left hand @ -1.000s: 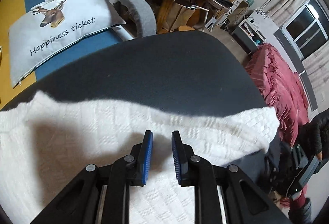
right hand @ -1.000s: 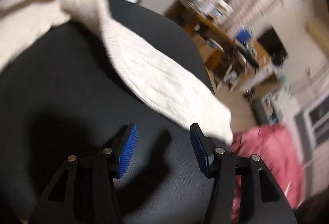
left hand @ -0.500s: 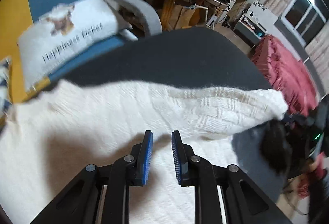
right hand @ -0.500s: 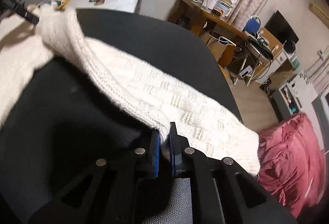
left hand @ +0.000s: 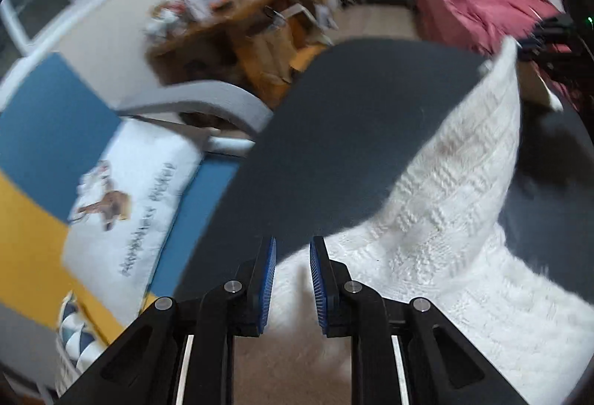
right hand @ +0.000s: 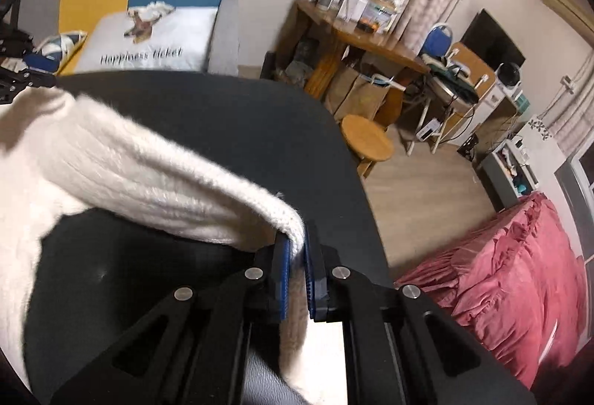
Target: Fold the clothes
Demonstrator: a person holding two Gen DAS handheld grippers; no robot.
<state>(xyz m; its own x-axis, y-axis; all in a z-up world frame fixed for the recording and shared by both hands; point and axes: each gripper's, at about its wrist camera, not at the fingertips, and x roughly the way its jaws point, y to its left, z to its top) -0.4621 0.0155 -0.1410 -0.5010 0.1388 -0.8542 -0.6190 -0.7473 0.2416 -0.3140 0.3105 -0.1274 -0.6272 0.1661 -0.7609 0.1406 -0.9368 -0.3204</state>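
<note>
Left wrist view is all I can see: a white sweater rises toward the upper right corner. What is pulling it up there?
Observer: The right tool is shut on the sweater's edge and holds it up off the table.
Operator: The pillow's writing is a blur for me. Can you read it?
Observer: Yes, the pillow reads "Happiness ticket".
Operator: Is there anything on the floor past the table?
Observer: A round wooden stool stands just beyond the table's edge.
</note>
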